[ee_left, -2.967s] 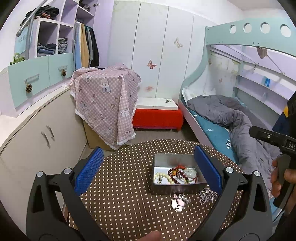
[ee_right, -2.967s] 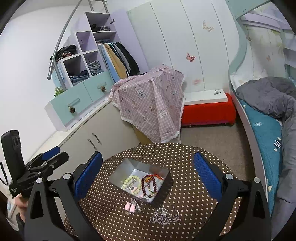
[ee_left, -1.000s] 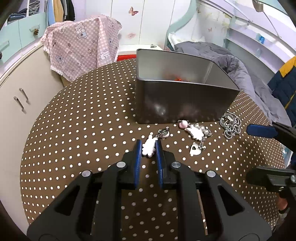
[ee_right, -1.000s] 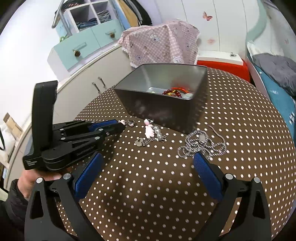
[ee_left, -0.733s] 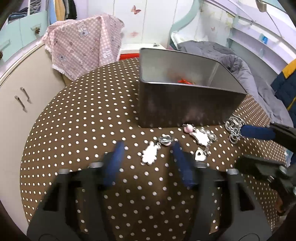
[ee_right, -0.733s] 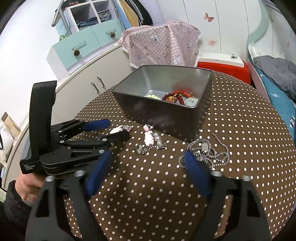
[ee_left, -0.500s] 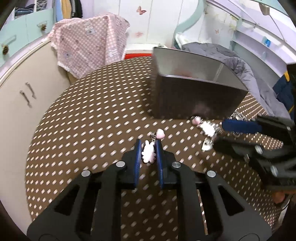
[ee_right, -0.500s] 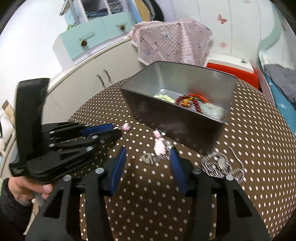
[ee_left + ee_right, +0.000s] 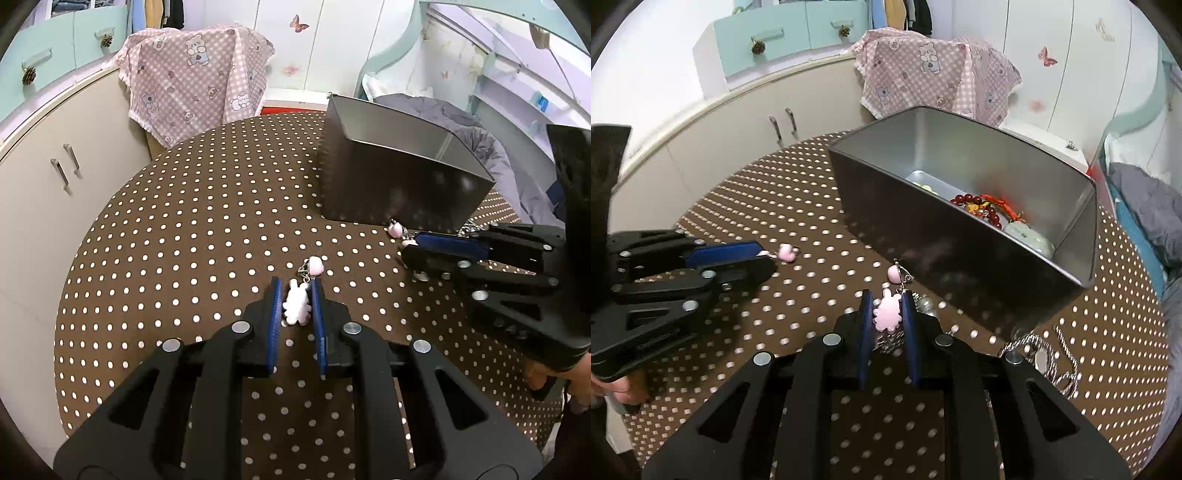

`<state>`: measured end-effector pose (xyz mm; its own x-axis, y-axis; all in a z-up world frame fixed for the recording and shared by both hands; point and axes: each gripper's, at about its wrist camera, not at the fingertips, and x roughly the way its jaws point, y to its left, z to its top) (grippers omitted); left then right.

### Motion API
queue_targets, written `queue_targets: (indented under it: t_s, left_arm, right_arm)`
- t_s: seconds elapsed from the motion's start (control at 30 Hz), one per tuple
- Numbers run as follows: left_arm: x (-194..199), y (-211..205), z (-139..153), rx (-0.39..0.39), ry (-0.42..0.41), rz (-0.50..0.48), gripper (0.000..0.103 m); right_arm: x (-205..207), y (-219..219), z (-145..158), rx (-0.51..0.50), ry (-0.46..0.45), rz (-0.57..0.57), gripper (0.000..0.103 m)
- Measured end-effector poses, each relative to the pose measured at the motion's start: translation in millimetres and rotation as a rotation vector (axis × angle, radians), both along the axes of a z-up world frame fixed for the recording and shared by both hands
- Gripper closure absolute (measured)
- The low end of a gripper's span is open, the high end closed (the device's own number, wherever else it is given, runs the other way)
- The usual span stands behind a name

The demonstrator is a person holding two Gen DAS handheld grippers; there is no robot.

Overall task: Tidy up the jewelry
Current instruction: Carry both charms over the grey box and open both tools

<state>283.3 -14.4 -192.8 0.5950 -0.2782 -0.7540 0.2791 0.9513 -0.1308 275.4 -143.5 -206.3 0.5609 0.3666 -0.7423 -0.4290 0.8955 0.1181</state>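
My left gripper (image 9: 295, 282) is shut on a white bunny charm (image 9: 295, 306), whose pink heart bead (image 9: 315, 265) sticks out past the fingertips, low over the dotted brown table (image 9: 184, 240). Around a pink bunny charm (image 9: 886, 312) with a pink bead (image 9: 894, 275), my right gripper (image 9: 885, 295) has its jaws closing, the pads touching the charm. It sits just in front of the grey metal tin (image 9: 960, 251). Red beads (image 9: 982, 206) and other jewelry lie inside the tin. Each gripper shows in the other's view: right gripper (image 9: 406, 251), left gripper (image 9: 768, 255).
A silver chain (image 9: 1052, 354) lies on the table right of the right gripper. Beyond the round table are cream cupboards (image 9: 55, 166), a pink checked cloth (image 9: 195, 92) over a box, and a bed (image 9: 1145, 206). A hand (image 9: 554, 373) holds the right gripper's handle.
The right gripper's jaws went from wide apart to closed around the pink charm near the tin. The left gripper drew the white charm leftward, away from the tin.
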Motion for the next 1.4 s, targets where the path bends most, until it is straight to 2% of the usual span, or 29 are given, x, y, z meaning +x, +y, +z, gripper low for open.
queue_targets:
  t_s: [0.13, 0.43, 0.7, 0.87, 1.03, 1.23, 1.27, 1.3, 1.33, 1.37, 1.4]
  left_arm:
    - [-9.2, 3.2, 8.3, -0.013, -0.013, -0.008, 0.087]
    - [-21.6, 7.1, 73.8, -0.082, -0.130, -0.044, 0.087]
    - [-13.7, -13.3, 136.8, -0.080, -0.265, -0.098, 0.087]
    - [11.6, -35.1, 151.0, -0.081, -0.276, -0.134, 0.087]
    - [42.3, -54.5, 144.2, -0.081, -0.231, -0.152, 0.087]
    - [69.0, -62.7, 133.2, -0.072, -0.185, -0.128, 0.086]
    - [72.4, -63.5, 130.8, -0.061, -0.175, -0.119, 0.078]
    - [74.8, -62.4, 129.6, -0.051, -0.169, -0.105, 0.039]
    - [74.3, -60.7, 130.3, -0.049, -0.180, -0.083, 0.015]
    - [70.2, -55.1, 132.8, -0.066, -0.222, -0.057, 0.006]
    - [68.1, -51.3, 134.7, -0.075, -0.235, -0.046, 0.006]
  right_arm:
    - [-17.2, -18.2, 28.3, 0.072, -0.047, 0.001, 0.089]
    - [-39.1, -62.5, 102.4, 0.201, -0.165, -0.019, 0.089]
    - [-29.1, -88.6, 152.3, 0.213, -0.262, -0.057, 0.089]
    - [-10.2, -95.2, 158.0, 0.226, -0.253, -0.072, 0.089]
    - [12.0, -90.1, 149.6, 0.229, -0.210, -0.071, 0.089]
    - [39.2, -85.9, 130.5, 0.245, -0.135, -0.085, 0.088]
    - [42.9, -87.8, 126.5, 0.246, -0.120, -0.096, 0.086]
    - [47.1, -90.6, 121.2, 0.254, -0.099, -0.112, 0.079]
    - [48.9, -95.2, 119.3, 0.262, -0.090, -0.125, 0.072]
    - [49.7, -99.9, 116.8, 0.268, -0.086, -0.152, 0.054]
    - [48.5, -105.4, 115.2, 0.272, -0.091, -0.180, 0.032]
